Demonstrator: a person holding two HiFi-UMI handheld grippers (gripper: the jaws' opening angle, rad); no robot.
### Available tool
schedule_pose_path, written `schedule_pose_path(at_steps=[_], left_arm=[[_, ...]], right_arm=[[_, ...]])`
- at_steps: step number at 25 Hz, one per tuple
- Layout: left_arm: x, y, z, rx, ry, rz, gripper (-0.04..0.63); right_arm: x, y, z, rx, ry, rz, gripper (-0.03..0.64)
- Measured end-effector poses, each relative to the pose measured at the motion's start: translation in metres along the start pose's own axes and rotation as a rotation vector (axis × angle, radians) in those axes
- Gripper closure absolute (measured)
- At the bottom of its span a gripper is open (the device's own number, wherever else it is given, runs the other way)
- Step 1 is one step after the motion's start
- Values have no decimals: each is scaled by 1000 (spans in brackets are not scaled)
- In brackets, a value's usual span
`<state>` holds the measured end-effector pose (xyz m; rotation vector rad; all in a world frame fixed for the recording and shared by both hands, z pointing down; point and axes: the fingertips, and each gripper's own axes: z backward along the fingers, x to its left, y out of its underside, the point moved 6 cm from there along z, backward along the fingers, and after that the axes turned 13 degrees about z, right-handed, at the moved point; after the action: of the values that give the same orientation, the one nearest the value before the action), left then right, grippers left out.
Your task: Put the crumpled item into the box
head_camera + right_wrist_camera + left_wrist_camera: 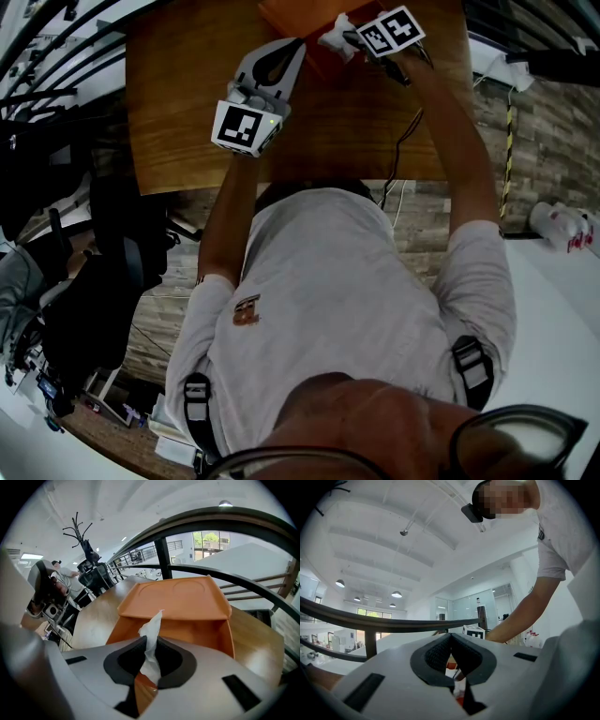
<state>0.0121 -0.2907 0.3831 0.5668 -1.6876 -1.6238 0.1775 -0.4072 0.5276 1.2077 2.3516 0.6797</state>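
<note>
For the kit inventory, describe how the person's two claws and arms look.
Both the left claw and right claw are light grey moulded shells with black textured pads. Each carries a white cube printed with black square markers. A thin black cable hangs beside the right arm. The person wears a short-sleeved pale T-shirt.

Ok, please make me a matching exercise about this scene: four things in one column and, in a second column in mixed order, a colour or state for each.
Things:
1. tissue
2. box
3. left gripper
4. table

Colour or state:
a. wooden
b. orange
c. fingers shut, empty
d. white, held by the right gripper

Pairs: 1-d, 2-b, 3-c, 4-a
</note>
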Motion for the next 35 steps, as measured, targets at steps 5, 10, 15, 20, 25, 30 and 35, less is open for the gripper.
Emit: schedule_pose_path(at_steps=[5, 10, 15, 20, 25, 30, 35], left_arm=[[5, 7, 1, 12, -13, -2, 575], [11, 7, 3, 16, -26, 2, 575], [15, 10, 3, 19, -22, 4, 575], [12, 13, 3, 32, -14, 2, 575], [10, 13, 6, 36, -15, 2, 575], [9, 12, 14, 34, -13, -13, 576], [5, 11, 21, 28, -5, -7, 575]], right_arm=[[-11, 0, -10, 50, 27, 39, 547], [-19, -1, -14, 100, 70, 85, 511], [-28, 3, -16, 148, 116, 107, 459], [-32, 12, -16, 192, 166, 125, 442], [-32, 13, -12, 183, 211, 146, 442], [-20, 8, 12, 63, 257, 137, 443], [5, 0, 46, -147, 312, 169, 482]])
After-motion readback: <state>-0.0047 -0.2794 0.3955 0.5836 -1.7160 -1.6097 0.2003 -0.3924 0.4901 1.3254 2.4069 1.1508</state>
